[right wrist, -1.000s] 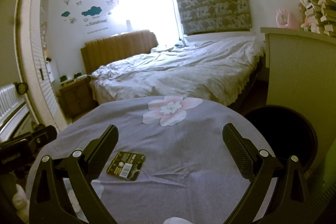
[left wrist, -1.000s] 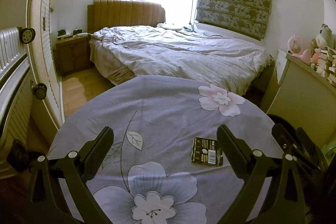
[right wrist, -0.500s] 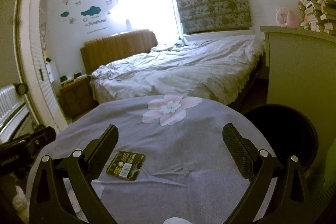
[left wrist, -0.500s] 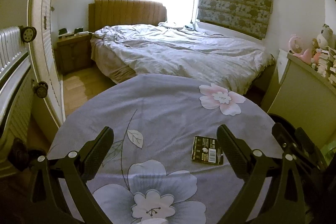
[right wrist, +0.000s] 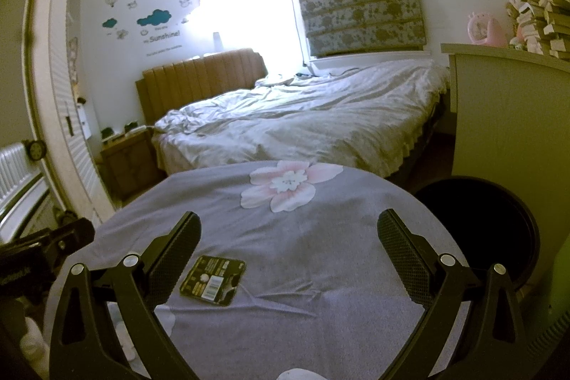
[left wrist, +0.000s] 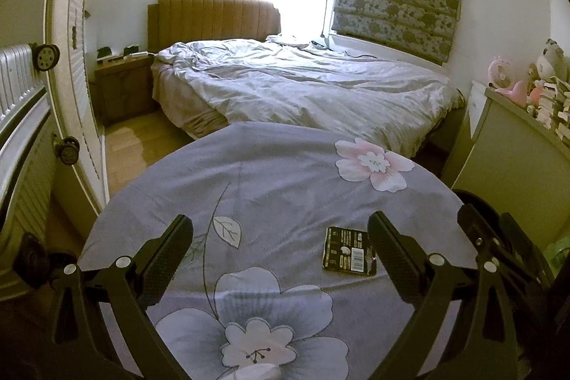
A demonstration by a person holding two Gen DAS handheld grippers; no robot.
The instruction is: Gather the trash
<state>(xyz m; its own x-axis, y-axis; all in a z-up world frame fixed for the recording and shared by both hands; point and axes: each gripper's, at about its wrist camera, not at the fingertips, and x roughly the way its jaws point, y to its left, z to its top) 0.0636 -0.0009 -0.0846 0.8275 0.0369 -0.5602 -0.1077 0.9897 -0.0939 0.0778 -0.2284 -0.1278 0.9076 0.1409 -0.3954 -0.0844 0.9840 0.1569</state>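
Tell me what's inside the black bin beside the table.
Only the black bin's dark interior shows in the right wrist view; no contents can be made out, and its bottom is lost in shadow. The table edge covers its left side.

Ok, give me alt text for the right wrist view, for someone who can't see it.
A flat black packet lies on a purple floral tablecloth, just inside the left jaw of the open, empty right gripper. A black bin stands off the table's right edge, with an unmade bed beyond.
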